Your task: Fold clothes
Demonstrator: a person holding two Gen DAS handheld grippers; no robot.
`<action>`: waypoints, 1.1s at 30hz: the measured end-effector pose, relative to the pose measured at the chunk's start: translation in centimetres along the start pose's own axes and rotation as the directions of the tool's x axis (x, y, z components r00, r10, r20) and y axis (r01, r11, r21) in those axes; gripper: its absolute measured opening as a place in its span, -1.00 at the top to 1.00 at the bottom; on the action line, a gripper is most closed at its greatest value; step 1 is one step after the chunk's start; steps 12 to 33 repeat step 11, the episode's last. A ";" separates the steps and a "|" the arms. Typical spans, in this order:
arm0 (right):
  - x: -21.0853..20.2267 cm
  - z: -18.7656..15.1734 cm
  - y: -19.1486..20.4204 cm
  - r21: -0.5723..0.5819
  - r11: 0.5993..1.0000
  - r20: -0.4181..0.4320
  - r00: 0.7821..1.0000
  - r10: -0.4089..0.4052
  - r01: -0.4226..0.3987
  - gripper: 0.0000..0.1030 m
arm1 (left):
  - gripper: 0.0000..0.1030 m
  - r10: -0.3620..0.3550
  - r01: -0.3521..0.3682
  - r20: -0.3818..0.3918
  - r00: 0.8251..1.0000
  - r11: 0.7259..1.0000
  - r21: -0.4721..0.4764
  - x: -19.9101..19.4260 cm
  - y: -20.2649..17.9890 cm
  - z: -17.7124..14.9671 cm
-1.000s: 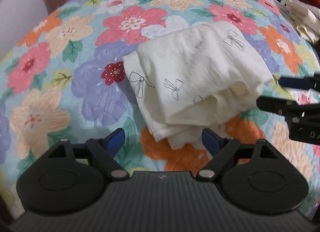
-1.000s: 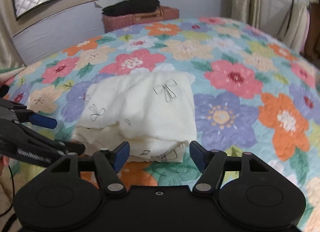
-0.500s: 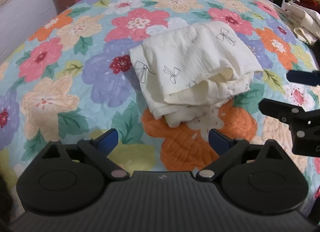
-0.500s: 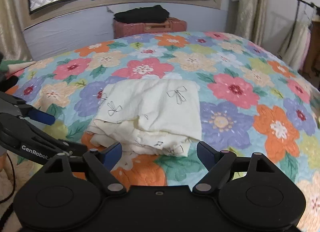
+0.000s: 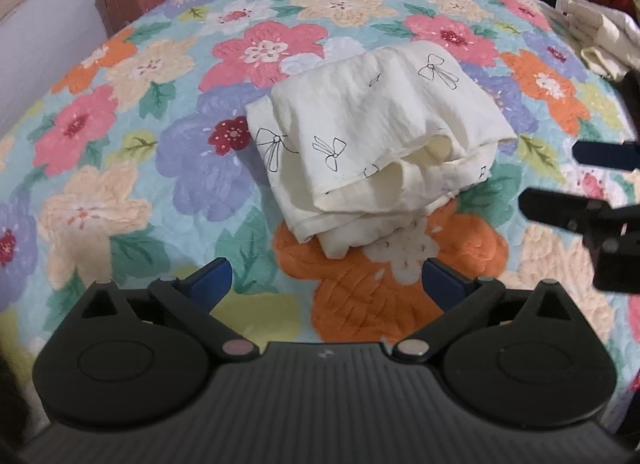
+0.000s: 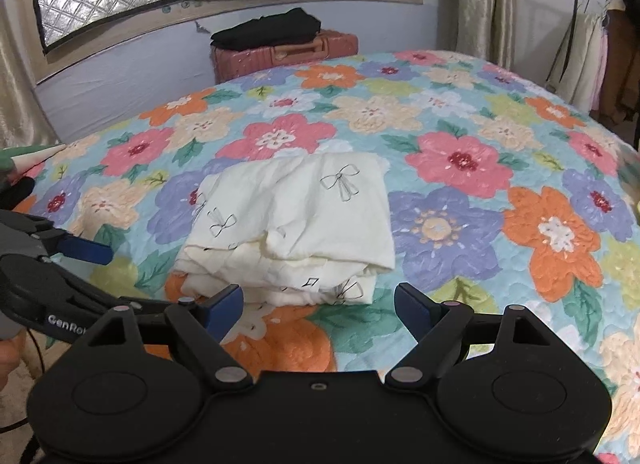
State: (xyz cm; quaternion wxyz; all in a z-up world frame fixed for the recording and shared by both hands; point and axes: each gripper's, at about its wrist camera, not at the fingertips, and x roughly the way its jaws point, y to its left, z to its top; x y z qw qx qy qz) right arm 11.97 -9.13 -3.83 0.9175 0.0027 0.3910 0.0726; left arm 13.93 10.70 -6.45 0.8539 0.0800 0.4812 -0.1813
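One folded garment (image 5: 372,132) lies near the middle of the bed (image 5: 120,200); it is cream, lightly crinkled woven cloth printed with thin black outline bows, stacked in several soft layers with a rolled, open fold facing the cameras; its outline is roughly rectangular, edges uneven. The bed carries a quilted cover of large flowers in pink, orange, purple and cream with green leaves on pale blue; stitching lines show in the petals.

Two hand-held grippers are present. The left hand-held gripper (image 5: 326,278) has black plastic arms and blue pads; its jaws are opening, spread wide, nothing between them, and the garment lies just beyond the tips, untouched. The right hand-held gripper (image 6: 318,302) is of the same build; its jaws stand wide and empty, the garment's near edge just ahead of them.

Against the frame a second ago, both pairs of jaws stand wider and both hand-held grippers have drawn back from the garment, which now appears smaller and further off; the garment itself has not shifted on the flowers.

One pink ribbed suitcase (image 6: 288,52) stands beyond the bed, one black folded bundle (image 6: 268,30) on top.
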 end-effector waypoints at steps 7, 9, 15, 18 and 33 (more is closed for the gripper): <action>0.0 0.0 0.6 -0.013 1.000 -0.004 1.000 0.001 -0.001 -0.67 | -1.00 0.002 -0.002 -0.009 1.000 1.000 -0.008 0.0 0.2 0.0; -0.1 0.0 0.6 -0.017 1.000 -0.004 1.000 0.002 -0.003 -0.67 | -1.00 0.003 -0.003 -0.014 1.000 1.000 -0.009 0.1 0.2 -0.1; -0.1 0.0 0.8 -0.022 1.000 -0.005 1.000 -0.003 0.003 -0.67 | -1.00 0.002 -0.002 -0.016 1.000 1.000 -0.011 0.1 0.3 -0.1; -0.1 0.0 0.8 -0.022 1.000 -0.005 1.000 -0.003 0.003 -0.67 | -1.00 0.002 -0.002 -0.016 1.000 1.000 -0.011 0.1 0.3 -0.1; -0.1 0.0 0.8 -0.022 1.000 -0.005 1.000 -0.003 0.003 -0.67 | -1.00 0.002 -0.002 -0.016 1.000 1.000 -0.011 0.1 0.3 -0.1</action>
